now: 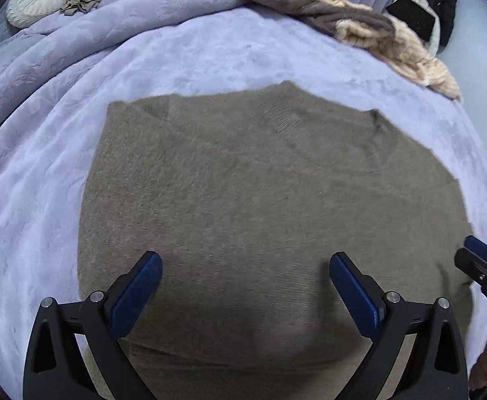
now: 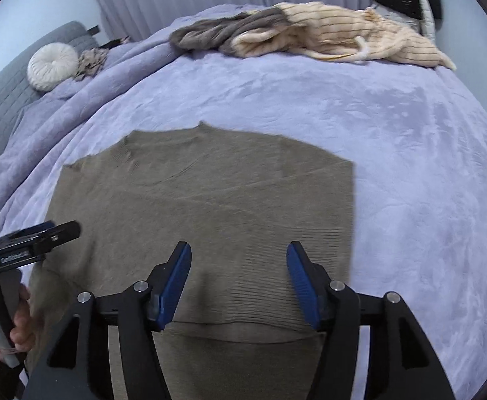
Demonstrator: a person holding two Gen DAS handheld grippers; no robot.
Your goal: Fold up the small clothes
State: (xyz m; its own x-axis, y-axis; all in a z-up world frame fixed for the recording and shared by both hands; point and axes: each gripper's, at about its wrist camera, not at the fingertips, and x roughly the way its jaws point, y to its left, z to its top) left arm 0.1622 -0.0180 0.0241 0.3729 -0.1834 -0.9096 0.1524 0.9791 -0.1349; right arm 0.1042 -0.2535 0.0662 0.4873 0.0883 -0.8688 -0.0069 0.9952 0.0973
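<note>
A taupe knit sweater [image 1: 260, 200] lies spread flat on a lavender plush blanket [image 1: 210, 53] that covers the bed, filling the centre and lower half of the left wrist view; its ribbed neckline sits toward the upper middle of the garment, and its ribbed hem runs along the bottom of the frame near the cameras. In the right wrist view the same sweater [image 2: 210, 200] occupies the centre and lower left, with its straight side edge running down the right of centre. The left gripper [image 1: 246, 280] hovers over the lower part of the sweater with its jaws wide apart and nothing between the blue pads. The right gripper [image 2: 239, 273] hangs over the hem area, jaws likewise spread and empty. Each gripper shows at the edge of the other's view: the right one at the lower right of the left wrist frame, the left one at the left edge of the right wrist frame, held by a hand [image 2: 16, 330] in the lower left corner. At the upper right of the bed lies a heap of cream and grey clothes [image 2: 310, 33]. A round white cushion [image 2: 52, 65] rests at the upper left, just beside a small crumpled beige cloth [image 2: 91, 61].
</note>
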